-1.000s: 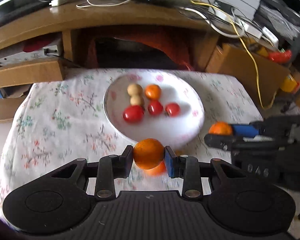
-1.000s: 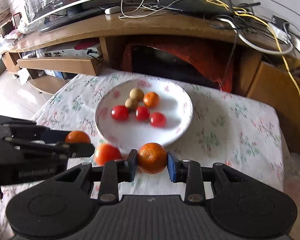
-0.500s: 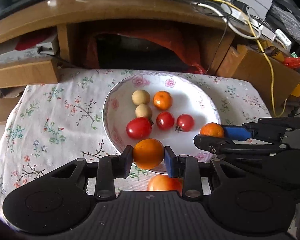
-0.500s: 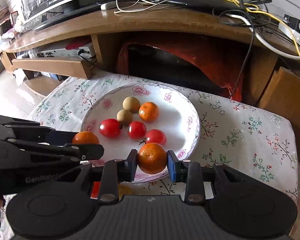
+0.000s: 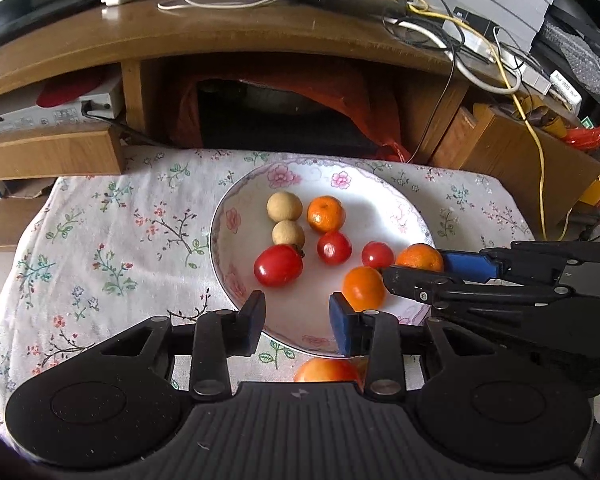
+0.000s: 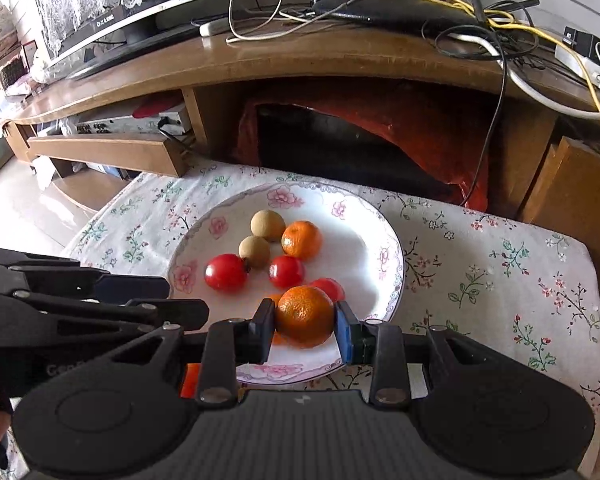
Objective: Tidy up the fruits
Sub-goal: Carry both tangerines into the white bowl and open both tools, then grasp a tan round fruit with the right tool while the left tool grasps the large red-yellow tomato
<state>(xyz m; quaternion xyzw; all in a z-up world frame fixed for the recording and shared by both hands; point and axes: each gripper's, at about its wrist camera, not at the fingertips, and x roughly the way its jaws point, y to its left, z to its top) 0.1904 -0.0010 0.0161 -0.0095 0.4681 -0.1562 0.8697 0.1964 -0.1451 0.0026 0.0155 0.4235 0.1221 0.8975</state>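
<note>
A white flowered plate (image 5: pixel 220 240) on the floral cloth holds two pale longans (image 5: pixel 285 207), a mandarin (image 5: pixel 326 214) and three red tomatoes (image 5: pixel 278 265). My left gripper (image 5: pixel 296 312) hangs over the plate's near rim. Its jaws are opening and nothing is between them. An orange (image 5: pixel 363 288) lies in the plate just past its right pad. From the right, my right gripper (image 5: pixel 416 266) reaches over the plate, shut on another mandarin (image 6: pixel 305 316). The left gripper (image 6: pixel 180 300) shows side-on in the right wrist view.
An orange-red fruit (image 5: pixel 327 372) lies on the cloth before the plate, half hidden by the left gripper's body. A wooden TV bench (image 5: pixel 260 36) with cables stands behind the table. A brown box (image 5: pixel 532 160) stands at the right.
The left gripper's jaws have spread and the orange has dropped into the plate, ending up to the right of the pads. Both grippers came forward over the plate. The right still grips its mandarin.
</note>
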